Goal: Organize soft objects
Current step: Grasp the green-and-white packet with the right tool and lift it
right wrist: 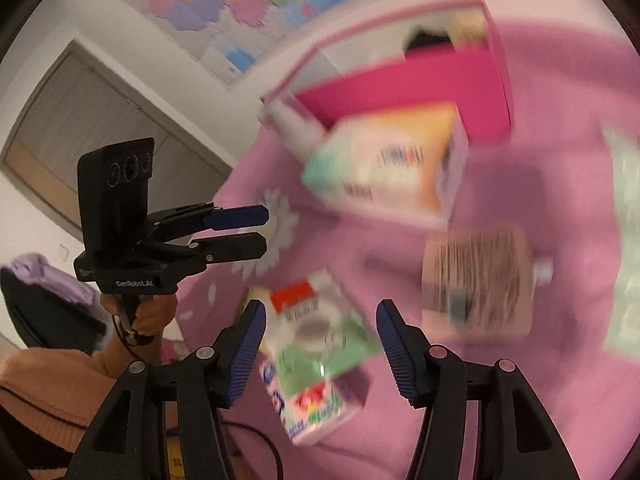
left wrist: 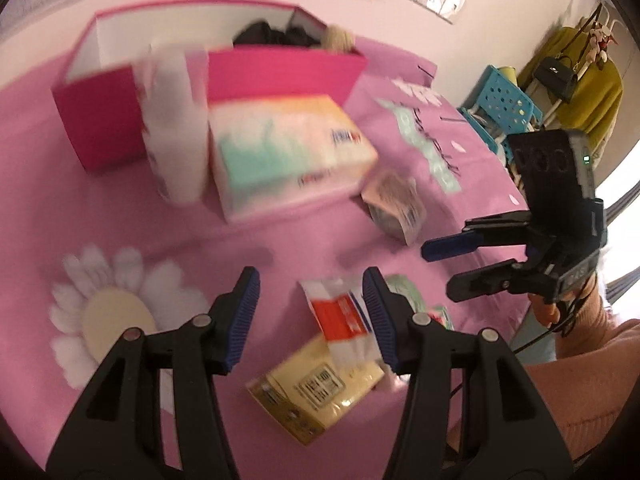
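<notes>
Both grippers hang above a pink cloth (left wrist: 168, 224) strewn with soft tissue packs. The left gripper (left wrist: 311, 316) has its jaws apart with a clear gap; its blue pads (left wrist: 244, 316) press on nothing. Seen through that gap, lower on the cloth, lie a red-and-white tissue pack (left wrist: 340, 324) and, overlapping it, a yellow tissue pack (left wrist: 316, 396); neither is gripped. The right gripper (right wrist: 322, 342) likewise has its jaws apart, wider than the item framed between them, a green-and-pink tissue pack (right wrist: 316, 364) lying tilted on the cloth. Its pads (right wrist: 396, 348) show clear space on either side of the pack, so no contact is made. Farther back on the cloth stands a large tissue box (left wrist: 288, 152), with a white roll pack (left wrist: 176, 128) upright just beside it and a small wrapped pack (left wrist: 394, 208) near its other end. Behind these sits an open magenta storage box (left wrist: 288, 76) holding dark fabric (left wrist: 272, 34). Motion blur obscures the print on all the packs.
</notes>
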Demonstrator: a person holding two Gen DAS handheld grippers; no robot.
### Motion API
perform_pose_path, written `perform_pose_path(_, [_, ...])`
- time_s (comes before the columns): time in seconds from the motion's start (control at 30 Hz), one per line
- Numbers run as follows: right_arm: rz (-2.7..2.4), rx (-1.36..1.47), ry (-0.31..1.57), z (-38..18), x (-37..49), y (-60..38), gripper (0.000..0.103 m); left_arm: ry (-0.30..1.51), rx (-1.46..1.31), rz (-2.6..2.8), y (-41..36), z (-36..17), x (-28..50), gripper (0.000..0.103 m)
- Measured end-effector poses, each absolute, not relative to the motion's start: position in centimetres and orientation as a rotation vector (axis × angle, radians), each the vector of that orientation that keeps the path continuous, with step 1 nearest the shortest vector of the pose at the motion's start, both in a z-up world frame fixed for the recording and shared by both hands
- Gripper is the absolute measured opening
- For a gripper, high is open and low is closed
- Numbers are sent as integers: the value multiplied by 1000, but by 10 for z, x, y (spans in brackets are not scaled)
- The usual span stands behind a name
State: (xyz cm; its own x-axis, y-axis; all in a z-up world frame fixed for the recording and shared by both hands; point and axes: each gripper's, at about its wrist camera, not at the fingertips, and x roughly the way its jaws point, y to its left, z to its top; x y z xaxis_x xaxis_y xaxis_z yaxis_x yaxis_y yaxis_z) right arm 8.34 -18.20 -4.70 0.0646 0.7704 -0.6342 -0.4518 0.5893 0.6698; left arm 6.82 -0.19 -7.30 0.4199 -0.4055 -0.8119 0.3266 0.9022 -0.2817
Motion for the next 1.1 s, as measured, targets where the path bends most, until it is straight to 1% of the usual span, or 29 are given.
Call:
perform_pose_path(0.17, [937, 429, 1298, -73, 74, -187, 59, 1091, -127, -508, -2, -87, 65, 55])
perform_pose_path(0.27, [943, 477, 1335, -83, 71, -187, 59, 1123, -125, -536, -7, -94, 64, 56])
perform_pose_path(0.57, [955, 572, 1302, -90, 73, -180, 58, 1181, -152, -606, -10, -106, 63, 56])
perform_pose_path(0.63, [955, 562, 1290, -89, 72, -178, 54, 1193, -155, -630, -12, -108, 63, 56])
perform_pose_path(0.7, [948, 543, 1286, -89, 71, -177, 43, 1201, -156, -627, -14, -110, 63, 56])
perform_pose_path(0.8, [932, 532, 1276, -93, 73, -172, 34, 1198, -168, -629, -15, -110, 64, 56])
perform_pose_path(0.87, [920, 526, 1265, -93, 74, -170, 33, 1189, -160, -625, -16, -109, 64, 56])
perform_pose_path(0.93, [913, 502, 1249, -91, 74, -170, 33, 1184, -152, -623, -19, -107, 63, 53])
perform_pose_path(1.1, [897, 418, 1204, -82, 71, -167, 31, 1162, -127, -608, -22, -103, 61, 53])
